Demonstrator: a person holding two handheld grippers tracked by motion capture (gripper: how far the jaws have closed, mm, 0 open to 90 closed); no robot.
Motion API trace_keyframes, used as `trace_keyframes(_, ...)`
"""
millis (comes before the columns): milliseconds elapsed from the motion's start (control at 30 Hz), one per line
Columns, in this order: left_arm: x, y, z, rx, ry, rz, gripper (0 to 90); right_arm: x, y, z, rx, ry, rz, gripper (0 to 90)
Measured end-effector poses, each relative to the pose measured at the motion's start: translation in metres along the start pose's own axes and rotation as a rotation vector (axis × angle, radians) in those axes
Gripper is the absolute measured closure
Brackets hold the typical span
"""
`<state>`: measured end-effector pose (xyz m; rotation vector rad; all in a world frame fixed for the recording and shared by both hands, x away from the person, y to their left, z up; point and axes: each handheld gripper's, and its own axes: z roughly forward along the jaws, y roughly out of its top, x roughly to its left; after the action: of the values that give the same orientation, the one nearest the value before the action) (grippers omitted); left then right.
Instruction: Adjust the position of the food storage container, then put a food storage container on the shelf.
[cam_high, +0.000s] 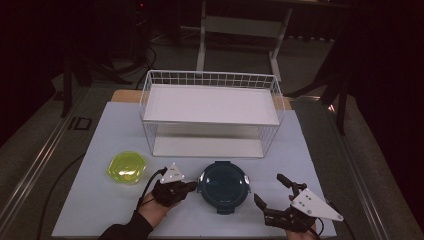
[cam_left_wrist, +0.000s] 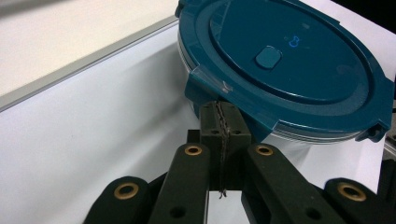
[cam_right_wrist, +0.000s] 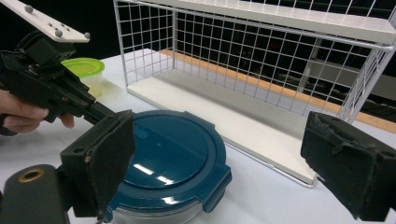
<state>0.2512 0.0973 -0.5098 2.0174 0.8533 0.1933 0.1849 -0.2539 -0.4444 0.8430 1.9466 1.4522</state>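
**Gripper tips nosing at the blue container's latch**

Left gripper (cam_high: 191, 186) is sitting with its jaws pressed fully together, nothing between them, and its closed tips are touching a side latch of the round blue container (cam_high: 223, 184) on its left edge. Seen from the left gripper view, the shut tips (cam_left_wrist: 223, 122) are resting right under the clip flap of the blue lid (cam_left_wrist: 285, 60). Right gripper (cam_high: 272, 192) is waiting on the other side of the container with its jaws spread wide and empty, close to the rim but not touching it. The container is standing on the white bench (cam_high: 100, 200), in front of the white wire shelf rack (cam_high: 210, 112), with its lid on and a small yellow-green tub (cam_high: 127, 167) well off to its left.

By my reading, the hands are lining up on the container, either steadying it or working the latch. Next move is calling for the wide right gripper to be closing on the rim or a clip while the left one is bracing, without sliding the container across the bench
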Motion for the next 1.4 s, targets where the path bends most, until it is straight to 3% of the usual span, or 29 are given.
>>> trace_keyframes(67,0.000,0.001,-0.001,-0.011,0.002,-0.004,85.2,-0.001,0.000,0.000,0.003,0.002,0.001,9.8)
trace_keyframes(267,0.004,0.009,-0.016,-0.063,-0.056,-0.049,49.7,-0.002,0.000,0.000,0.002,-0.005,-0.003,9.8)
trace_keyframes(300,0.004,0.012,-0.021,-0.087,-0.083,-0.069,41.1,-0.001,-0.001,0.000,0.003,-0.005,-0.004,9.8)
trace_keyframes(333,0.004,0.012,-0.021,-0.087,-0.083,-0.069,34.3,-0.001,-0.001,0.001,0.005,-0.004,-0.007,9.8)
trace_keyframes(367,0.004,0.014,-0.024,-0.097,-0.152,-0.075,29.3,-0.001,-0.001,0.001,0.009,0.000,-0.006,9.8)
trace_keyframes(433,0.005,0.015,-0.027,-0.111,-0.219,-0.089,17.2,0.000,-0.002,0.003,0.015,-0.001,-0.014,9.8)
trace_keyframes(533,0.001,0.016,-0.031,-0.136,-0.212,-0.081,0.0,0.000,-0.001,0.003,0.007,-0.014,-0.009,9.8)
trace_keyframes(567,0.000,0.019,-0.035,-0.138,-0.185,-0.069,0.0,-0.001,0.000,0.002,0.009,-0.019,-0.002,9.9)
trace_keyframes(600,0.000,0.019,-0.035,-0.138,-0.185,-0.069,0.0,-0.001,0.000,0.002,0.009,-0.019,-0.002,9.9)
trace_keyframes(633,-0.002,0.023,-0.040,-0.172,-0.151,-0.064,0.0,-0.003,0.001,0.001,0.001,-0.014,0.014,15.6)
trace_keyframes(667,-0.002,0.023,-0.040,-0.172,-0.151,-0.064,0.0,-0.003,0.001,0.001,0.001,-0.014,0.014,15.6)
trace_keyframes(733,-0.004,0.028,-0.049,-0.226,-0.129,-0.058,0.0,-0.007,0.003,0.001,0.011,0.007,0.031,14.6)
trace_keyframes(800,-0.005,0.029,-0.051,-0.229,-0.120,-0.048,0.0,-0.007,0.003,0.001,0.011,0.003,0.032,14.6)
trace_keyframes(833,-0.007,0.031,-0.053,-0.233,-0.109,-0.030,0.0,-0.006,0.004,0.003,0.029,-0.020,-0.010,14.1)
trace_keyframes(867,-0.007,0.031,-0.053,-0.233,-0.109,-0.030,0.0,-0.006,0.004,0.003,0.029,-0.020,-0.010,14.1)
trace_keyframes(900,-0.006,0.032,-0.052,-0.230,-0.111,-0.041,0.0,-0.005,0.005,0.005,0.034,-0.041,-0.048,14.5)
trace_keyframes(1000,-0.004,0.033,-0.051,-0.214,-0.119,-0.052,0.0,-0.006,0.006,0.009,0.041,-0.022,-0.046,14.9)
trace_keyframes(1067,-0.003,0.035,-0.049,-0.213,-0.123,-0.059,0.0,-0.007,0.006,0.009,0.039,-0.018,-0.040,14.9)
trace_keyframes(1167,-0.001,0.041,-0.047,-0.174,-0.145,-0.061,0.0,-0.010,0.008,0.013,0.087,-0.008,0.017,13.2)
trace_keyframes(1400,0.002,0.046,-0.039,-0.134,-0.142,-0.098,0.0,-0.016,0.010,0.018,0.119,-0.030,0.027,10.6)
